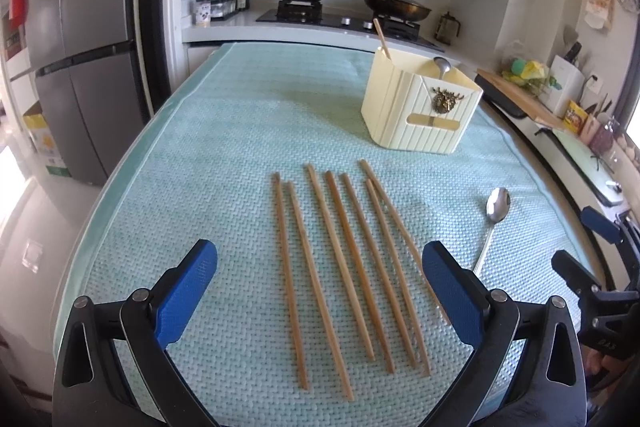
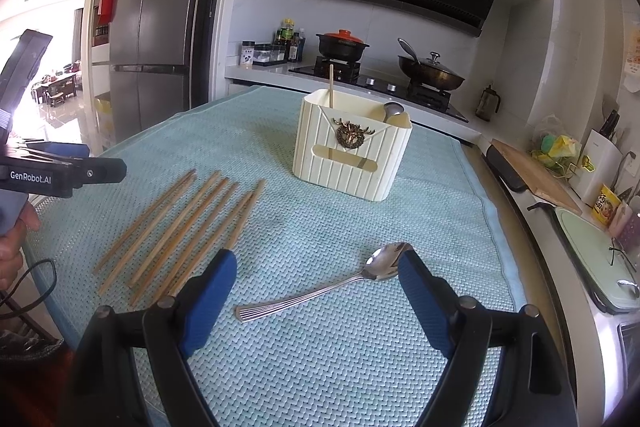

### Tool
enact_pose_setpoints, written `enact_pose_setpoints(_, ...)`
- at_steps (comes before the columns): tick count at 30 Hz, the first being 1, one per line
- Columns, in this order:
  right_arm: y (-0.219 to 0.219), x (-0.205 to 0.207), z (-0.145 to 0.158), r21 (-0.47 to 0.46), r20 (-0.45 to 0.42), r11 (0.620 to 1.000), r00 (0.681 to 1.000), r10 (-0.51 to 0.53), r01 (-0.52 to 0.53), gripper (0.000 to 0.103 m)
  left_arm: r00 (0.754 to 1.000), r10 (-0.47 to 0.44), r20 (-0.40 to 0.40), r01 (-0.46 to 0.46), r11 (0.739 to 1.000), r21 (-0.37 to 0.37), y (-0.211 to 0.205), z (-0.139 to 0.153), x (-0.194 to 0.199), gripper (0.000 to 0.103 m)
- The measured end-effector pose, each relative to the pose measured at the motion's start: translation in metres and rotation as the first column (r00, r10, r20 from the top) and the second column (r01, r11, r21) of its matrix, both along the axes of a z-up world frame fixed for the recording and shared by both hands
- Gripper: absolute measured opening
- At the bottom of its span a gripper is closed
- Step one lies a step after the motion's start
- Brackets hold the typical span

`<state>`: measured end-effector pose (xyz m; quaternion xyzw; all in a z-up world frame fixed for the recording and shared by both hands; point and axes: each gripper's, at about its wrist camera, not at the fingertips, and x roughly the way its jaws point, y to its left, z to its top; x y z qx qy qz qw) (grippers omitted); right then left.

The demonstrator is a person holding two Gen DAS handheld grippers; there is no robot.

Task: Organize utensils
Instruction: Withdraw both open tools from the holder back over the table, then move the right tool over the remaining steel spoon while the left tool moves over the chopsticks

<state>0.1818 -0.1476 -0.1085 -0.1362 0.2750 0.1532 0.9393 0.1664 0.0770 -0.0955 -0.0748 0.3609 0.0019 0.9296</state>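
With both the left gripper (image 1: 320,291) and right gripper (image 2: 316,291) spread and empty, you next close on the spoon (image 2: 320,287) at lower centre, bound for the holder (image 2: 352,155).

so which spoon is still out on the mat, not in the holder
The spoon lying flat on the green mat between the open right gripper fingers; the other spoon stands in the cream holder.

The chopsticks (image 1: 340,267) look like matt, pale wood. The spoon (image 2: 320,287) is polished metal, mirror-glossy in the bowl, ribbed at the handle end. The table mat (image 1: 200,147) is woven cloth, rough-textured. The utensil holder (image 2: 352,155) looks like smooth ribbed cream plastic with a brassy metal emblem.
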Motion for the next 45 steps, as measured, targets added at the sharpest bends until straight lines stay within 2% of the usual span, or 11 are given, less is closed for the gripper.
enact_pose_setpoints(7,-0.021,0.001,-0.003,0.019,-0.01,0.998,0.998,-0.063,0.063,0.085,0.999,0.037,0.006,-0.037,0.999,-0.007,0.012,0.001,-0.006,0.102)
enact_pose_setpoints(12,-0.036,0.007,-0.018,0.019,-0.074,0.994,0.992,-0.106,0.108,0.085,0.997,0.067,-0.023,-0.068,0.997,-0.021,0.024,-0.009,-0.005,0.102)
enact_pose_setpoints(20,-0.059,0.019,-0.025,0.081,-0.163,0.979,0.971,-0.173,0.188,0.085,0.991,0.102,-0.082,-0.106,0.993,-0.047,0.045,-0.026,0.012,0.102)
enact_pose_setpoints(26,-0.08,0.045,-0.04,0.186,-0.294,0.948,0.935,-0.197,0.258,0.085,0.986,0.126,-0.11,-0.132,0.99,-0.046,0.057,-0.036,0.021,0.102)
enact_pose_setpoints(30,-0.086,0.074,-0.058,0.265,-0.418,0.91,0.888,-0.19,0.319,0.084,0.983,0.129,-0.127,-0.133,0.991,-0.027,0.059,-0.04,0.027,0.102)
enact_pose_setpoints(33,-0.084,0.099,-0.067,0.294,-0.471,0.884,0.86,-0.197,0.364,0.084,0.983,0.134,-0.126,-0.139,0.99,-0.026,0.062,-0.04,0.026,0.102)
enact_pose_setpoints(37,-0.068,0.13,-0.077,0.246,-0.517,0.882,0.824,-0.231,0.401,0.084,0.981,0.147,-0.125,-0.152,0.988,-0.038,0.068,-0.041,0.022,0.102)
enact_pose_setpoints(39,-0.053,0.145,-0.083,0.194,-0.531,0.9,0.813,-0.238,0.39,0.084,0.98,0.154,-0.127,-0.16,0.986,-0.04,0.071,-0.043,0.02,0.102)
enact_pose_setpoints(42,-0.031,0.163,-0.089,0.135,-0.512,0.922,0.822,-0.25,0.364,0.078,0.978,0.161,-0.135,-0.168,0.985,-0.039,0.074,-0.044,0.02,0.102)
enact_pose_setpoints(45,-0.016,0.179,-0.09,0.123,-0.483,0.934,0.843,-0.238,0.334,0.076,0.978,0.159,-0.137,-0.166,0.986,-0.036,0.075,-0.044,0.023,0.102)
